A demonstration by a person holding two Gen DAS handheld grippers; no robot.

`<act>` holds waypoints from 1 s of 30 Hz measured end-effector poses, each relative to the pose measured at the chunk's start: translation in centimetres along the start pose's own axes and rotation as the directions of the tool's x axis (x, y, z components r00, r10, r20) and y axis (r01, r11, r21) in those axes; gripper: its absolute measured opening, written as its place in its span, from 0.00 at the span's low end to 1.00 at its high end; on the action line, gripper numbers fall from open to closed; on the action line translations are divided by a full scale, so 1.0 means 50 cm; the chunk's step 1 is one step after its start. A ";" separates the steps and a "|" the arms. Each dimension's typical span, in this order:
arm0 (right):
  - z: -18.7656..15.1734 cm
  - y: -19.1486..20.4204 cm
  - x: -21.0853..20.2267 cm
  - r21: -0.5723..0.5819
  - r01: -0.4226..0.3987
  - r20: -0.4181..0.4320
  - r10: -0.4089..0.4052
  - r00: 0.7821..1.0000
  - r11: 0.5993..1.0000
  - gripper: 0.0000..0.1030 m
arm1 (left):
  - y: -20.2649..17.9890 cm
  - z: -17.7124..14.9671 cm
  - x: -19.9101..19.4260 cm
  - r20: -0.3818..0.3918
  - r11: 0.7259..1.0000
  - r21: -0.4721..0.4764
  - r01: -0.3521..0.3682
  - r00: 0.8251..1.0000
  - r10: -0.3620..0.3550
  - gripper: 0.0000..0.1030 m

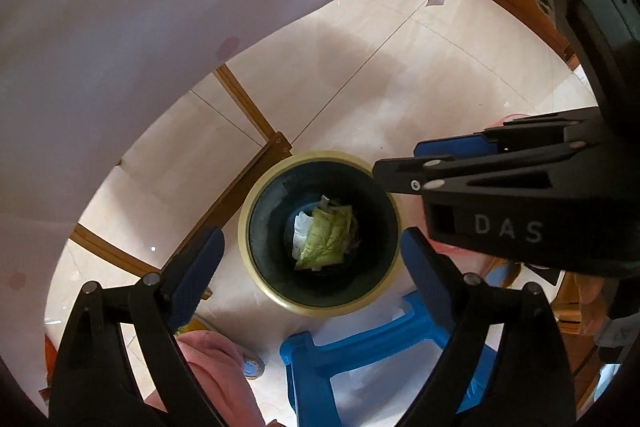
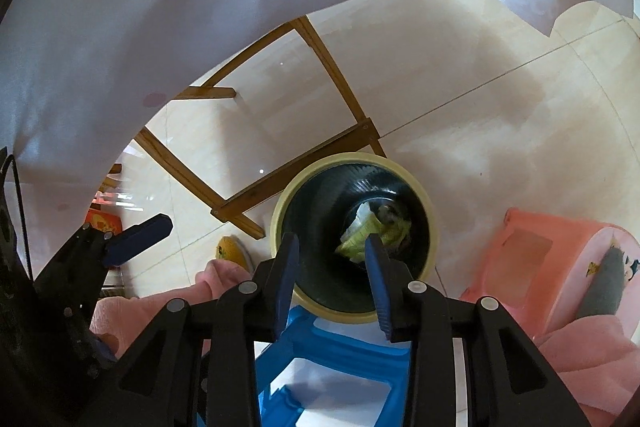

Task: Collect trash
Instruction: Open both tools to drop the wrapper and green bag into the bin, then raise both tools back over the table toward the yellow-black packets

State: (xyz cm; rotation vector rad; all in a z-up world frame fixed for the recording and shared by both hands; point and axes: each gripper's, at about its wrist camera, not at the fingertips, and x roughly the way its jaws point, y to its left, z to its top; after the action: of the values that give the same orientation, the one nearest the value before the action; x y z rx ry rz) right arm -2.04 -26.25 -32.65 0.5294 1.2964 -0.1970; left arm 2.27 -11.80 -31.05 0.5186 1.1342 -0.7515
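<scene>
Round cream-rimmed bin (image 1: 320, 307) holds crumpled wrappers (image 1: 324, 239); both grippers (image 1: 312, 263) (image 2: 332, 267) empty, parted.

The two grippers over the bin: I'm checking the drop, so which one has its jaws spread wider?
The left gripper: its blue fingers straddle the whole trash bin. The right gripper shows only a narrow gap. Neither holds anything.

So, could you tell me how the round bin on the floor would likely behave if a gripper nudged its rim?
The bin looks tall and narrow, so it may tip. Only crumpled paper lies inside, so it is probably light and might slide on the glossy floor tiles.
</scene>
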 end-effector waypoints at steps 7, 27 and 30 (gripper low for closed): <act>-0.012 0.003 -0.035 -0.012 0.009 0.012 -0.008 1.000 1.000 0.34 | -0.020 -0.012 -0.032 0.000 1.000 0.003 0.007 1.000 -0.007 0.86; -0.055 0.140 -0.344 -0.074 0.060 0.099 -0.053 0.994 0.995 0.34 | -0.012 -0.024 -0.380 0.199 0.998 0.012 -0.060 0.978 0.057 0.86; -0.055 0.172 -0.402 -0.087 0.056 0.130 -0.045 0.991 0.995 0.34 | 0.015 -0.023 -0.433 0.227 0.996 -0.028 -0.088 0.970 0.092 0.86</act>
State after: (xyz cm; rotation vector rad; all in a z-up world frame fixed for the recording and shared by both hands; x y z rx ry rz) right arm -6.22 -20.55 -11.77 0.4011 1.1887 -0.2101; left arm -2.75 -4.72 -11.19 0.4526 0.8974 -0.7022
